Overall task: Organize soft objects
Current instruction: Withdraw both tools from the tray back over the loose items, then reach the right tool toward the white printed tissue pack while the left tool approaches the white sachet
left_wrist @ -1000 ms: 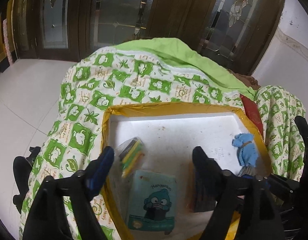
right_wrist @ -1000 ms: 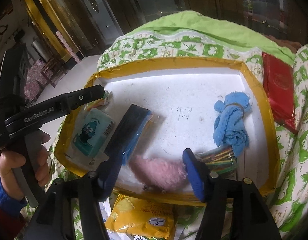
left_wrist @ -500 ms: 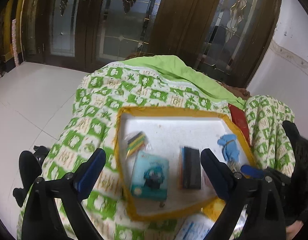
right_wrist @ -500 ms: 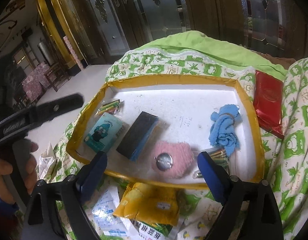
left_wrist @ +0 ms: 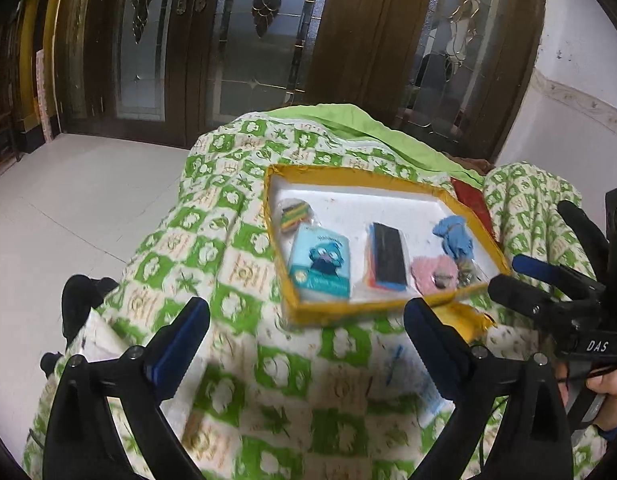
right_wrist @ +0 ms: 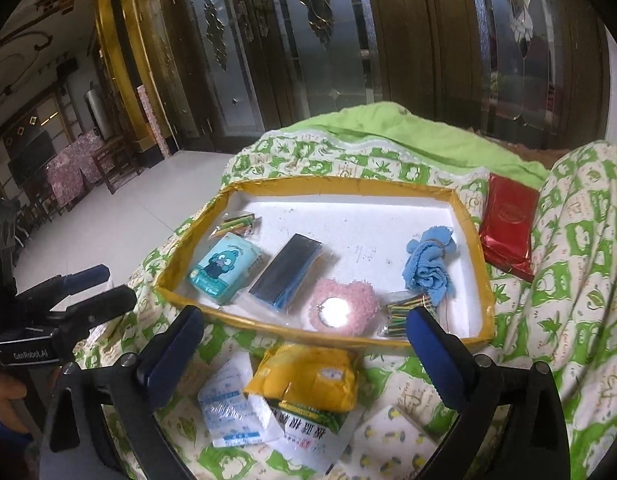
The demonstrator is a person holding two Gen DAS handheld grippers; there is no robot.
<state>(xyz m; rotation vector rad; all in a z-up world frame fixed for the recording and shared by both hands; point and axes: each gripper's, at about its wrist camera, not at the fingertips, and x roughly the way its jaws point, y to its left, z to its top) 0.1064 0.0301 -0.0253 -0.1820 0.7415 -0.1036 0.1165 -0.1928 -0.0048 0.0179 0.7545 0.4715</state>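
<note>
While both grippers are held above the quilt (right_wrist: 580,248) short of the tray (right_wrist: 340,186), the left gripper (left_wrist: 306,332) and right gripper (right_wrist: 304,336) are seen spread wide, having just been opening, with nothing between the jaws. Inside the tray are laid a pink puff (right_wrist: 344,310), a blue cloth (right_wrist: 428,268), a tissue pack (right_wrist: 224,266) and a dark packet (right_wrist: 286,274).

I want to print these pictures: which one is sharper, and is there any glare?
Left wrist view: smeared by motion, the green quilt in front blurs most. Right wrist view: crisper, though the round mirror on the pink fluffy pouch flares white. Both bend doors and darken at corners.
</note>
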